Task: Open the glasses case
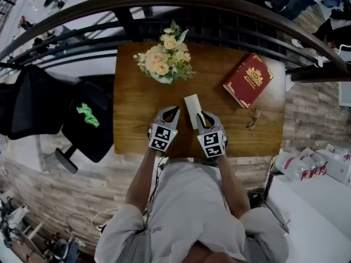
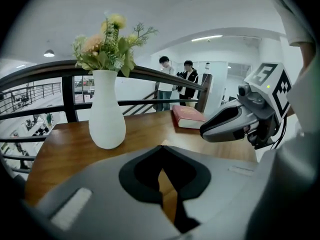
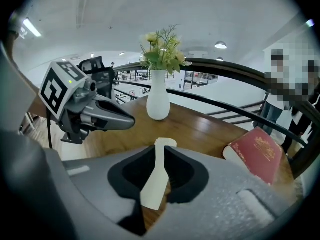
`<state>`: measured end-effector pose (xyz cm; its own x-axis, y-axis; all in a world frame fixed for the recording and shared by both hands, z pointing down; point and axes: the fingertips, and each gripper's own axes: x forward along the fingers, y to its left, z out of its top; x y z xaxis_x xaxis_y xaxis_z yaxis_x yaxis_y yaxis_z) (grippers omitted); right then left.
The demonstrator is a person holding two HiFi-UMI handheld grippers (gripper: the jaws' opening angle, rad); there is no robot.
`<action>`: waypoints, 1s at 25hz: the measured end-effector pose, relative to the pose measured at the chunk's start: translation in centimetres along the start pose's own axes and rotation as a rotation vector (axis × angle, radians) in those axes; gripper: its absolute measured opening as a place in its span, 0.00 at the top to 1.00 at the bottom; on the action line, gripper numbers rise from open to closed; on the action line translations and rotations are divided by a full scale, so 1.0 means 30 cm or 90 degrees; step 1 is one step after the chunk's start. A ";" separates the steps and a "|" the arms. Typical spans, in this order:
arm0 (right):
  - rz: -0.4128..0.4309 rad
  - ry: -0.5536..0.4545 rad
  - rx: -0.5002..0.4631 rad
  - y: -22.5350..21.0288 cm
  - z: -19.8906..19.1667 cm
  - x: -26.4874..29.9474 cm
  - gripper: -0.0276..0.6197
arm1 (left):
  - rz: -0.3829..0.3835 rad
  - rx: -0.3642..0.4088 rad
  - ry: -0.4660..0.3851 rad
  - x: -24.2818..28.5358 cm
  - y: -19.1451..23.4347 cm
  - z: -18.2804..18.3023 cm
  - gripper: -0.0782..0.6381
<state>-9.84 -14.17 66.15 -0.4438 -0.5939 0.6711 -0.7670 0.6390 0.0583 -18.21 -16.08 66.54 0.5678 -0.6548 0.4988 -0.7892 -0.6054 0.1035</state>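
Vase (image 3: 158,103), book (image 1: 248,80), seemingly glasses (image 1: 253,118) sit near case (image 1: 193,110).

Your glasses case (image 1: 192,110) is a slim, cream-white oblong with a rounded far end. It lies flat on the wooden table (image 1: 131,125) and looks closed. It sits near the table's front edge, about mid-width, its long side running away from you, angled slightly left.
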 end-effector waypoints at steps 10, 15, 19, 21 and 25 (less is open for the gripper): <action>0.001 0.052 -0.023 0.034 -0.079 0.055 0.72 | -0.033 0.021 0.055 0.115 -0.020 -0.069 0.86; -0.001 0.071 -0.029 0.044 -0.102 0.079 0.66 | -0.042 0.026 0.090 0.153 -0.019 -0.103 0.86; 0.004 0.093 -0.032 0.055 -0.127 0.098 0.61 | -0.041 0.033 0.108 0.174 -0.013 -0.121 0.87; 0.008 0.108 -0.036 0.060 -0.145 0.108 0.59 | -0.042 0.037 0.123 0.181 -0.013 -0.130 0.87; 0.018 0.137 -0.041 0.076 -0.179 0.127 0.53 | -0.049 0.040 0.142 0.199 -0.022 -0.151 0.87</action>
<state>-10.78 -12.35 72.79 -0.3499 -0.4617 0.8151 -0.7214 0.6879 0.0800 -15.36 -17.53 73.35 0.5544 -0.4935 0.6701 -0.7255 -0.6811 0.0987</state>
